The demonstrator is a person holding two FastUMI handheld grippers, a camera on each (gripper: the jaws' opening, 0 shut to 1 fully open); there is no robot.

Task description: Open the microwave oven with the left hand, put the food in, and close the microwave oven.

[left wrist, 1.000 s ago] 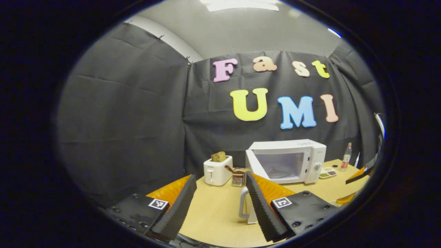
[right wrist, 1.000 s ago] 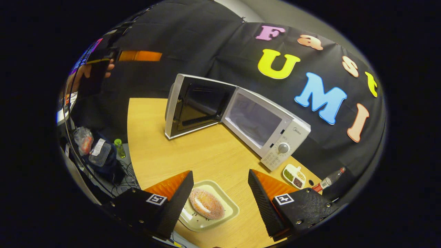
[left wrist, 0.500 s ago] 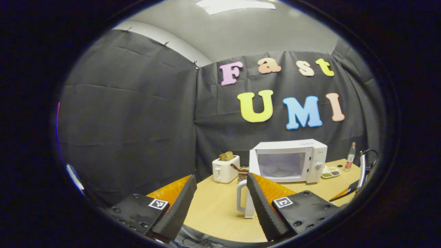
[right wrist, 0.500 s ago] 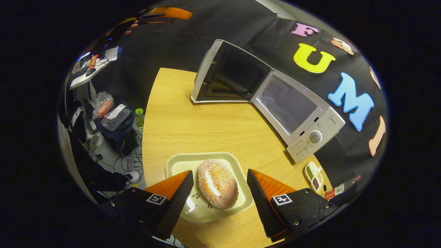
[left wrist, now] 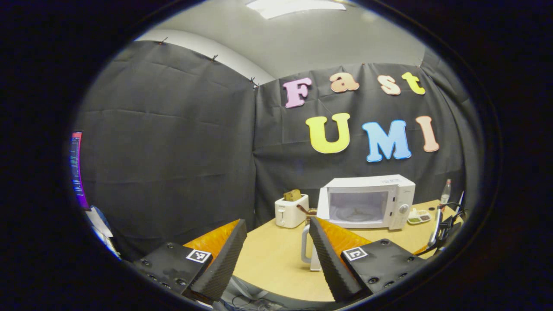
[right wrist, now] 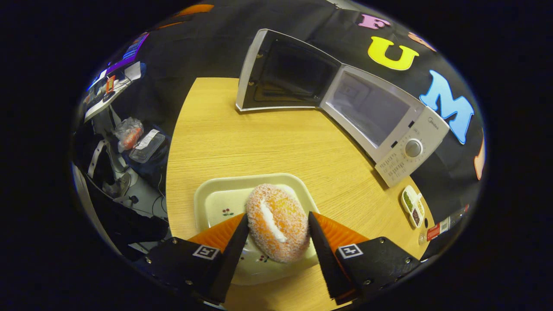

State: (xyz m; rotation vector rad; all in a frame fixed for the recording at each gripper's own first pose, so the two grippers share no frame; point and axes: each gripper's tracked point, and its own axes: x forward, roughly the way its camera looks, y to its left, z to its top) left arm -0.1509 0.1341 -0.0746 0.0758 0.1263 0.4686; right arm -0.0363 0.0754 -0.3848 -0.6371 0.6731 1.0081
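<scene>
Right hand-held gripper [right wrist: 276, 235] has dropped closer over the half-second: the doughnut [right wrist: 278, 229] that sat ahead of the fingers now lies between them, and the pads look just about touching its sugared sides. Jaws part-closed around it; firm pinch or not, cannot tell. Doughnut rests on the cream tray [right wrist: 216, 203], near edge of the tabletop [right wrist: 276, 151].

Microwave [right wrist: 380, 114] beyond, door [right wrist: 283, 73] swung wide to its left, dark cavity exposed. Control panel with dial at the right end. Small compartment dish [right wrist: 412, 207] and a bottle [right wrist: 445, 222] past it, well apart from the tray.

Left hand-held gripper [left wrist: 276, 255] has drifted back and turned slightly; the microwave [left wrist: 367, 201] sits farther right in its view than before. Fingers wide apart, nothing between them. A white jug [left wrist: 309, 252] stands just behind its right finger; toaster [left wrist: 291, 209] further back beside the microwave.

Judgement: door step done, pickup under way.

Risks:
- Doughnut is soft and round. Too hard a squeeze could crush it or shed sugar; too light and it may roll out on the lift.
- Fingertips sit low near the tray floor. They could catch the rim and drag or tip the tray off the near edge.
- The carry must clear the cavity's lower lip.
- Left fingers are near the jug; a careless reach for the door could knock it.
</scene>
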